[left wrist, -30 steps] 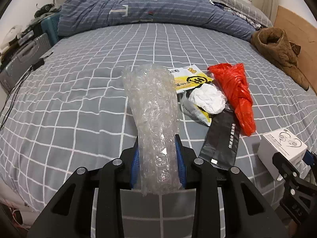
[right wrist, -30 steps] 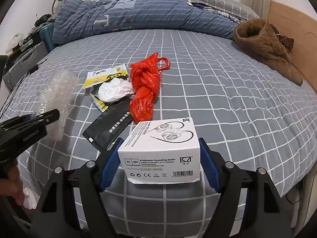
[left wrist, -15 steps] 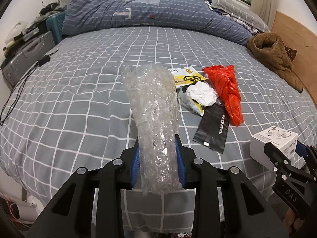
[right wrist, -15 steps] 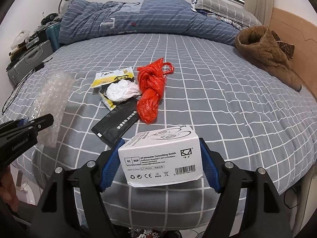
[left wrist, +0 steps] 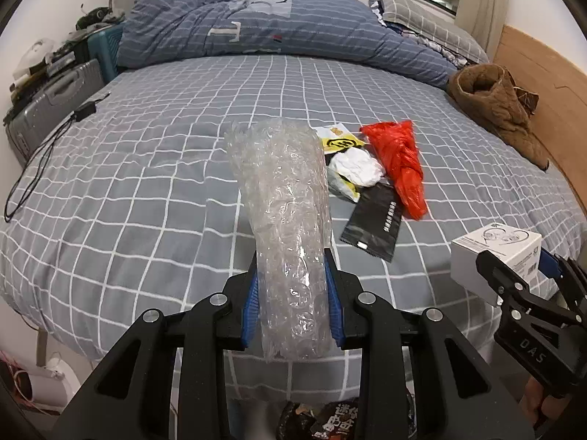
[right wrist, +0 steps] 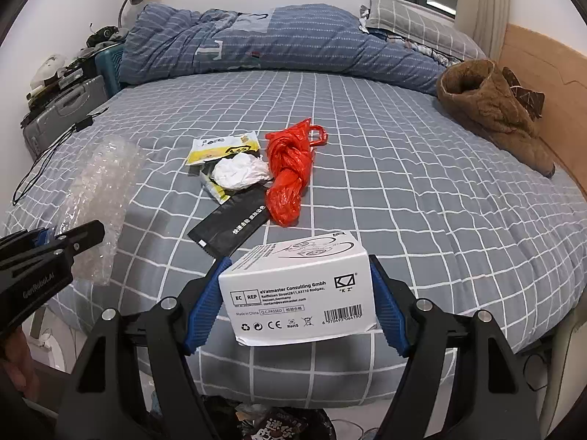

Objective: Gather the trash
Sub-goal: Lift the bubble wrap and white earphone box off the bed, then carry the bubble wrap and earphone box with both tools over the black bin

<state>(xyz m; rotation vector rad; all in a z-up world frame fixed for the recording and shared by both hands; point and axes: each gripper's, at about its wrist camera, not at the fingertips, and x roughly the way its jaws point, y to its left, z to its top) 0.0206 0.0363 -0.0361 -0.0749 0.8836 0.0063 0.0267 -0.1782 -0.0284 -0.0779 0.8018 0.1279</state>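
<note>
My left gripper [left wrist: 291,293] is shut on a roll of clear bubble wrap [left wrist: 284,212] that sticks up and forward above the bed's near edge. A white earphone box [right wrist: 299,289] is clamped between the blue pads of my right gripper [right wrist: 299,300]; that box [left wrist: 495,253] also shows at the right of the left wrist view. Still lying on the grey checked bed [right wrist: 403,183] are a red plastic bag [right wrist: 290,172], a crumpled white paper [right wrist: 240,172], a yellow-and-white packet [right wrist: 223,146] and a black pouch [right wrist: 229,229].
A brown fleece garment [right wrist: 491,110] lies at the bed's right by the wooden headboard. A blue striped duvet [right wrist: 275,40] is heaped at the far side. A grey suitcase [left wrist: 47,106] and a black cable [left wrist: 44,146] are at the left. Dark printed wrappers [right wrist: 279,427] show below the bed's edge.
Both grippers have drawn back from the bed and risen a little, each keeping its load. The trash pile looks farther away, and the floor below the bed's edge has come into view.
</note>
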